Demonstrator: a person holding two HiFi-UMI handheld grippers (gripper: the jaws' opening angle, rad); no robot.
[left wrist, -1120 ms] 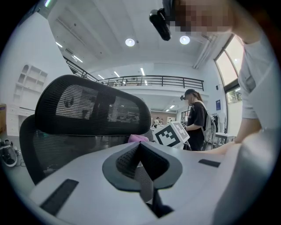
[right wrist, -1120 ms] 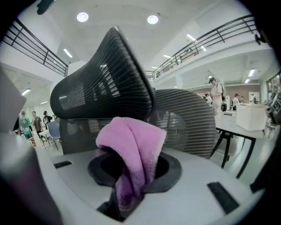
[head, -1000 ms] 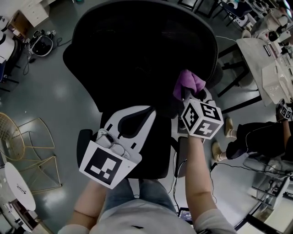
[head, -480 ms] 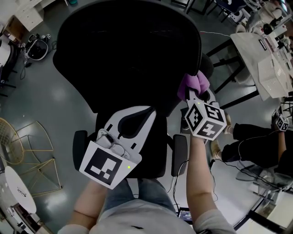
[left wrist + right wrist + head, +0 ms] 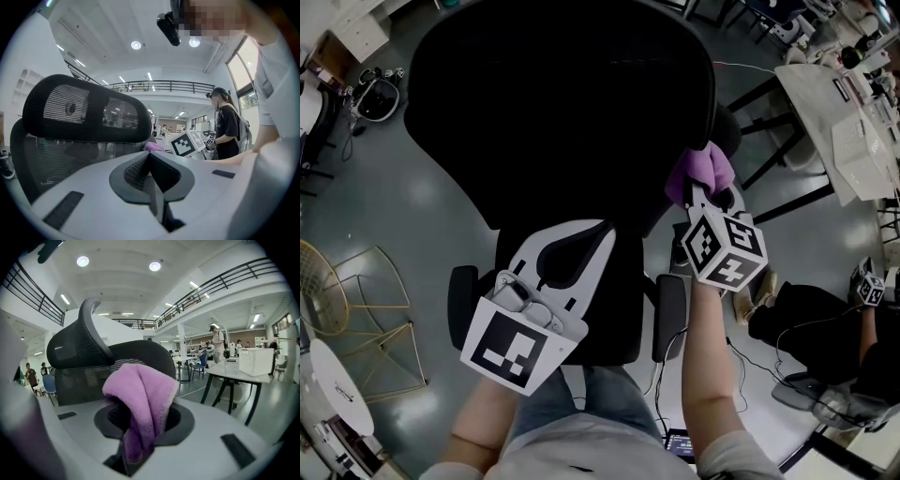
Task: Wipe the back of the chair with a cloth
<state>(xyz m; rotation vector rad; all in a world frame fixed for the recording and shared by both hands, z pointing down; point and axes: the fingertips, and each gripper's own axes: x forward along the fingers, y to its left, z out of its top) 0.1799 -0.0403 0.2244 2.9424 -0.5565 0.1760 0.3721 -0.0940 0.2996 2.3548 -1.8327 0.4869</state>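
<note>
Looking down in the head view, the black mesh chair back (image 5: 562, 94) fills the upper middle of the picture. My right gripper (image 5: 697, 194) is clamped on the purple cloth (image 5: 701, 172). The cloth sits at the back's right edge, low on its side curve. I cannot tell whether it presses on the mesh or lies just beside it. In the right gripper view the cloth (image 5: 140, 399) bulges up out of the closed jaws and folds over toward the camera. The curved top edge of the chair back (image 5: 145, 355) is just behind it, and the headrest (image 5: 77, 345) rises at the left.

My left gripper (image 5: 598, 234) has its jaws together with nothing between them. It hangs over the lower middle of the back, well apart from the cloth. Its own view shows the headrest (image 5: 89, 112) above and mesh below it.

To the left of the chair the grey floor (image 5: 412, 197) lies open as far as a gold wire frame (image 5: 356, 300). The right side is tighter. A worktop (image 5: 853, 122) on dark legs stands near the back's right edge, and a person in dark clothes (image 5: 825, 319) is below it in the picture. The right armrest (image 5: 668, 317) lies just below my right gripper.
</note>
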